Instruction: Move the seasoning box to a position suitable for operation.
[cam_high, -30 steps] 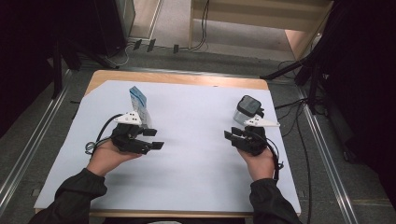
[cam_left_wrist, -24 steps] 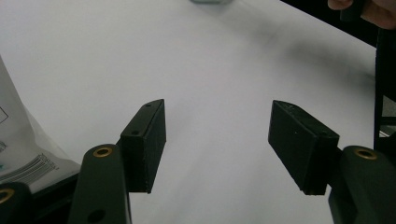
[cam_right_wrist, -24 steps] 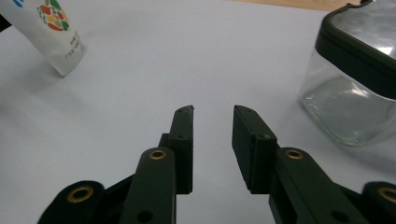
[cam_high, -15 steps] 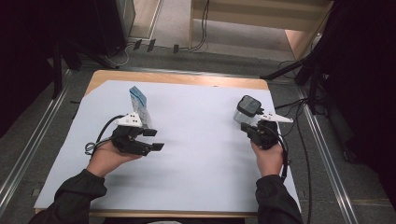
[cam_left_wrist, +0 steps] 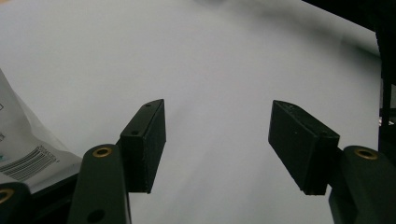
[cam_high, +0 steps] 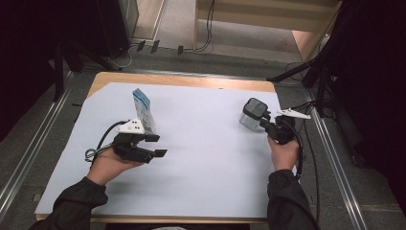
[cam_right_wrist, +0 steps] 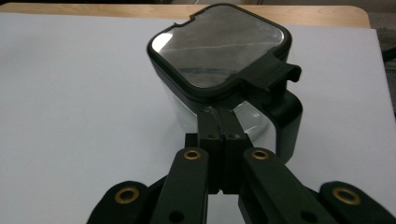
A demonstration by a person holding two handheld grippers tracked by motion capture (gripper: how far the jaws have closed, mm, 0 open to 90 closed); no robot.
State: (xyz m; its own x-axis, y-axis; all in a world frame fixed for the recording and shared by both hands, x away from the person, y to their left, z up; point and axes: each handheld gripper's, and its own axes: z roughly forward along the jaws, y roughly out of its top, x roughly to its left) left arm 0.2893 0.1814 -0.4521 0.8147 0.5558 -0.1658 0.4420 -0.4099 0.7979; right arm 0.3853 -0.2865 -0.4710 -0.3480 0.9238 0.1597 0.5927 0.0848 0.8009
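Right gripper view puts the clear jug [cam_right_wrist: 219, 60] with its black lid straight ahead of you, standing upright on the white sheet [cam_right_wrist: 70, 107] toward the table's far right. Your right gripper [cam_right_wrist: 218, 122] has its jaws clenched flat together, nothing between them, tips just at the jug's wall beside the black handle. Your left gripper [cam_left_wrist: 217, 140] rests well apart on the sheet, jaws spread and released, with a white and blue pouch [cam_high: 142, 109] just beside it.
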